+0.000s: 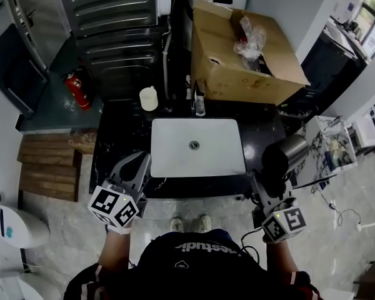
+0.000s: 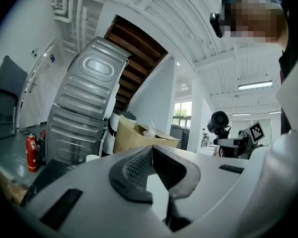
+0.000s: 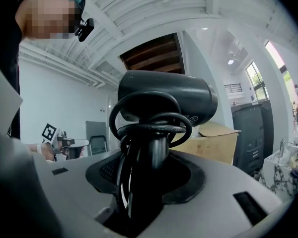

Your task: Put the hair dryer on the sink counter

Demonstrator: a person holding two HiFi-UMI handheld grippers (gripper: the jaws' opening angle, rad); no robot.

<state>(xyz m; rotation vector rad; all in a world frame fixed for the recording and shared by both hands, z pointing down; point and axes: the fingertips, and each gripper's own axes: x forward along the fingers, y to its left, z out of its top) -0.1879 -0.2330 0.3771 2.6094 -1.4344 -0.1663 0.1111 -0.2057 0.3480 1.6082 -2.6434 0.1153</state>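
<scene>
A dark counter [image 1: 122, 136] with a white sink [image 1: 197, 145] lies ahead of the left hand-held gripper [image 1: 137, 161], whose jaws are together and empty. The right hand-held gripper [image 1: 270, 189] clamps an upright black hair dryer [image 1: 281, 158], with its cord coiled round the handle.

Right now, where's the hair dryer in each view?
Head view: hair dryer right of the sink, in the right gripper.
Left gripper view: small, mid-right.
Right gripper view: centre, between the jaws.
Shared landmark: cardboard box.

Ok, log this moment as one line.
right gripper: jaws shut on hair dryer handle | left gripper: jaws together, empty | counter: hair dryer not yet down
</scene>
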